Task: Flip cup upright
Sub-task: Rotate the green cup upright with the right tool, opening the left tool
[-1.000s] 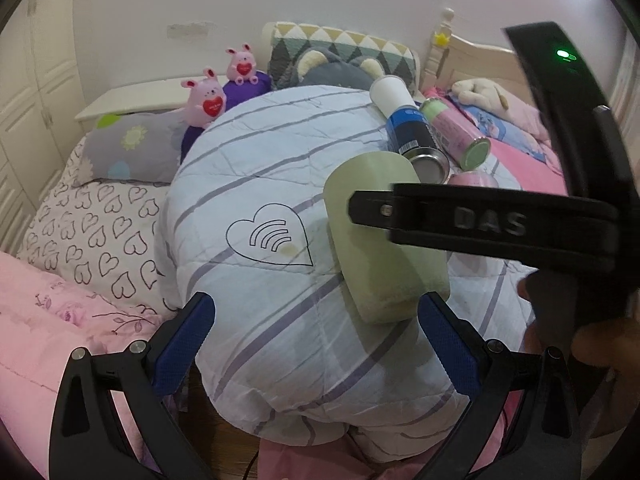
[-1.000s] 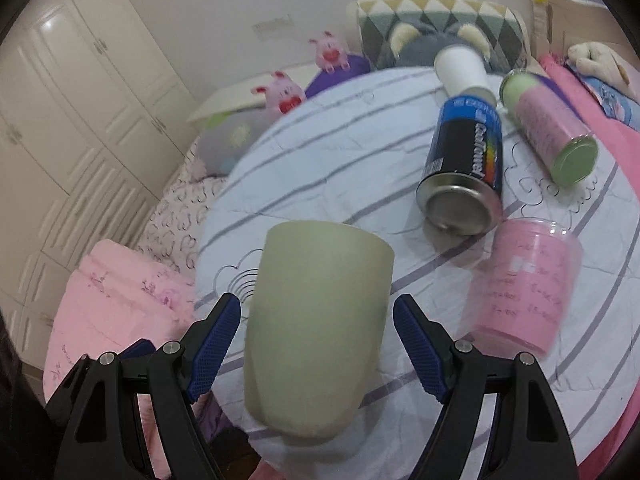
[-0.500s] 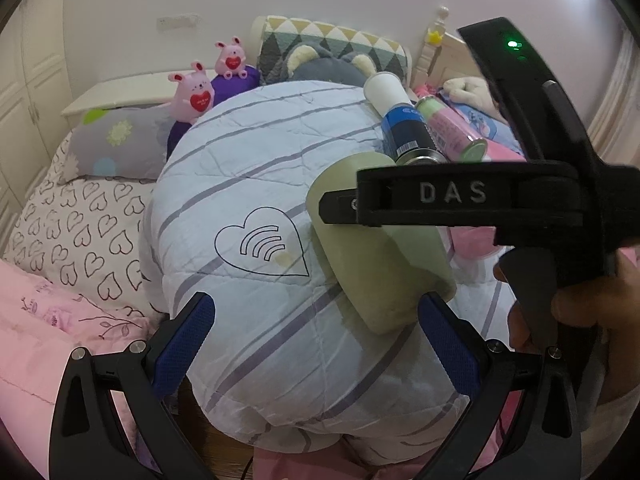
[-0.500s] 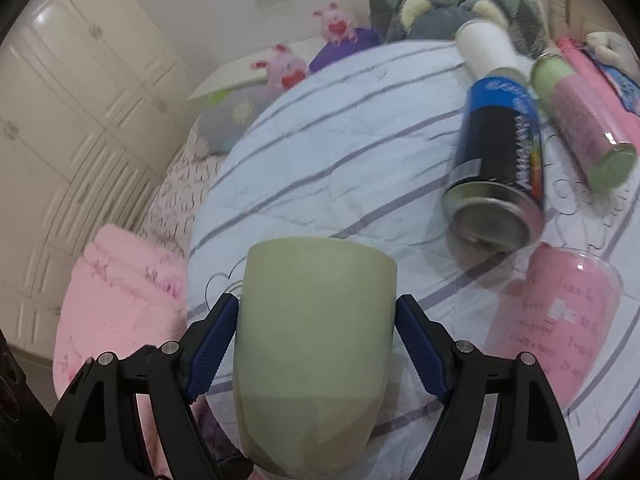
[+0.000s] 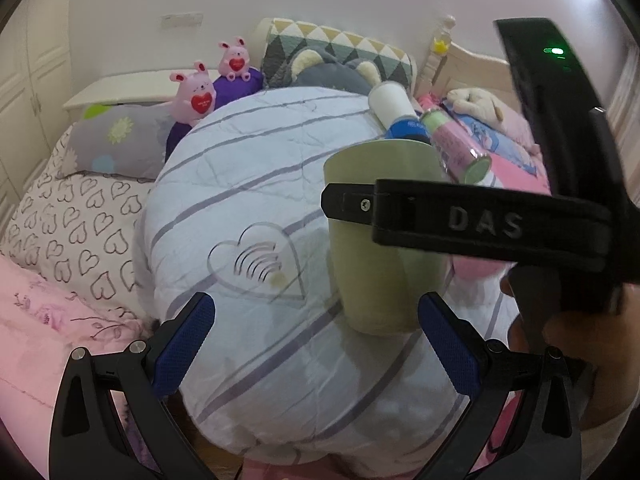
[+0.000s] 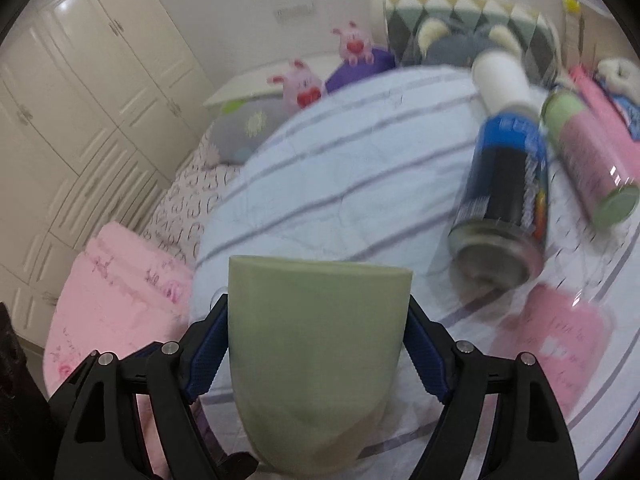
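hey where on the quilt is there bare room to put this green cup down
Bare quilt lies left of the green cup, around the heart print and up toward the pink bunnies. The right side is crowded: blue can, pink-and-green can and pink cup lie close together there.

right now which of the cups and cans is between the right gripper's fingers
The green cup, clamped by the right gripper. The blue can, pink can and pink cup lie apart on the quilt.

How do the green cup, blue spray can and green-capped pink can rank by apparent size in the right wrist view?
1. green cup, though it sits nearest the camera, between the right gripper fingers
2. blue spray can
3. green-capped pink can, lying farther off, so real size is unsure
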